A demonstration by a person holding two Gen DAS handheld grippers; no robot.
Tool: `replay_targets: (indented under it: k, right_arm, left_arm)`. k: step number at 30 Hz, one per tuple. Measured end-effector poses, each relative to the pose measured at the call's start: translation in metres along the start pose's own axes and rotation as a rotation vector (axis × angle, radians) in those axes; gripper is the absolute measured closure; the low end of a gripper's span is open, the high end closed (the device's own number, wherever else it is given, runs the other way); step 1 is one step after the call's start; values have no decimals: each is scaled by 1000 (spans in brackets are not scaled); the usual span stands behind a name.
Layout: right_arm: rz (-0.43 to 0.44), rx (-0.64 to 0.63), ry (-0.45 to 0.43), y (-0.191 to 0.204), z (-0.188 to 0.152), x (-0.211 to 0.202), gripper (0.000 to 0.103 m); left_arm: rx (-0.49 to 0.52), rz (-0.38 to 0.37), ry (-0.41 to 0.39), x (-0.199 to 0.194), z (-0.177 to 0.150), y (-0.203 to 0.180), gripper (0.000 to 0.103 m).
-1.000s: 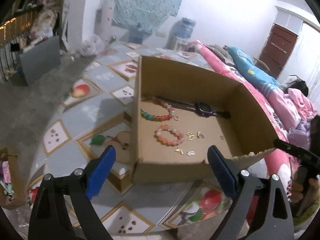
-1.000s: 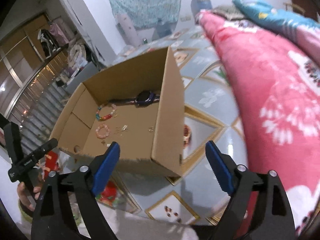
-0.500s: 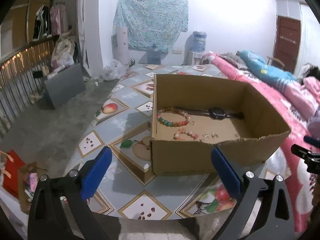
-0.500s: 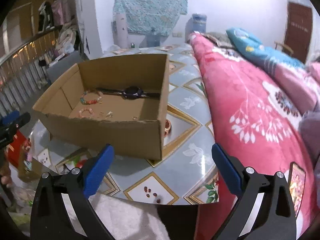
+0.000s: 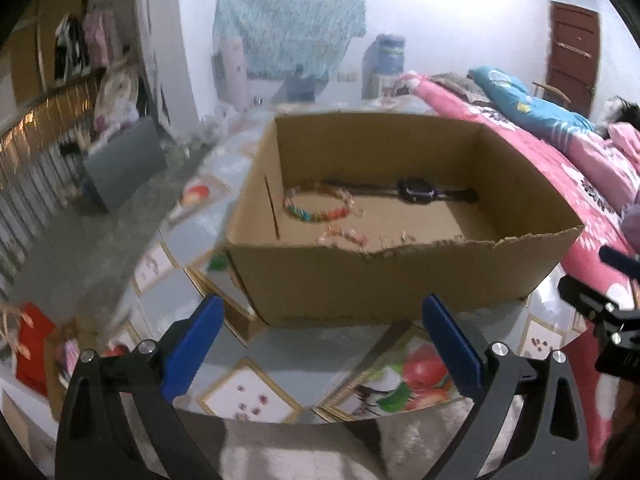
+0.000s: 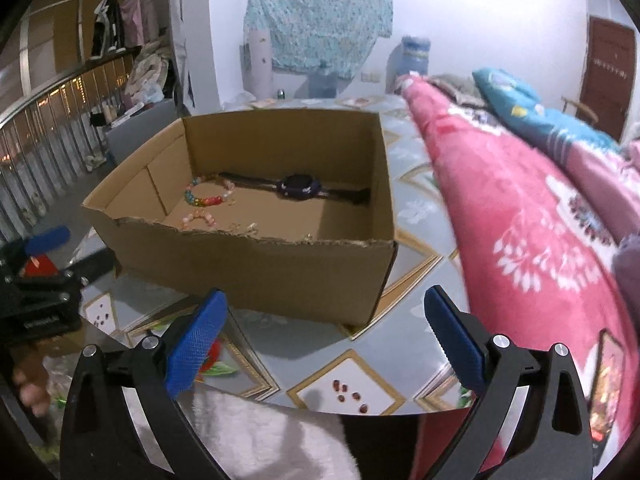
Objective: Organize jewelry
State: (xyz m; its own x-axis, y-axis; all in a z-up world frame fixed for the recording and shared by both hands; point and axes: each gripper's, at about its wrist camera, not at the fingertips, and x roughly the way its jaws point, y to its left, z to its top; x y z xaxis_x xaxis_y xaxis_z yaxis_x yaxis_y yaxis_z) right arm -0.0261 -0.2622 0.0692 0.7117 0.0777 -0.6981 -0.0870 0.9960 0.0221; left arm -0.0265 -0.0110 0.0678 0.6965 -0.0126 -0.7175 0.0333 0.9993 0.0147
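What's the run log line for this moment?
left tongs: open, empty | right tongs: open, empty | wristwatch, bead bracelets in cardboard box

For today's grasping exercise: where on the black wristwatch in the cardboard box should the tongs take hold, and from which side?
Grip the wristwatch at its thick case, likely the best spot: the flat straps offer little to pinch. It lies stretched along the far wall of the cardboard box, so come down from above, over the torn near wall.

We've got a plain brown cardboard box [image 5: 400,280], a rainbow bead bracelet [image 5: 316,208], a pinkish one [image 6: 200,218] (kinda blurry), a black watch [image 6: 298,187], fruit-print tablecloth [image 5: 420,376] and a pink floral blanket [image 6: 532,240].
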Motion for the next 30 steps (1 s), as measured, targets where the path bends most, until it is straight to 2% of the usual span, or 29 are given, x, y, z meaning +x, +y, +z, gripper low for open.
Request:
replay_targets:
  k: [3, 5, 7, 11, 30]
  right_arm:
    - [-5, 58, 48, -4, 1, 11, 8]
    - [2, 95, 71, -5, 1, 16, 8]
    - [9, 102, 99, -2, 0, 23, 8]
    - [12, 65, 135, 10, -2, 32, 8]
    - [19, 71, 154, 9, 2, 37, 8]
  left_arm:
    - [-48, -3, 86, 17, 0, -4, 6]
    - [-42, 17, 129, 25, 1, -10, 6]
    - [-35, 31, 141, 28, 1, -15, 6]
    - [-24, 33, 136, 27, 2, -21, 6]
    - [-2, 49, 151, 33, 7, -27, 6]
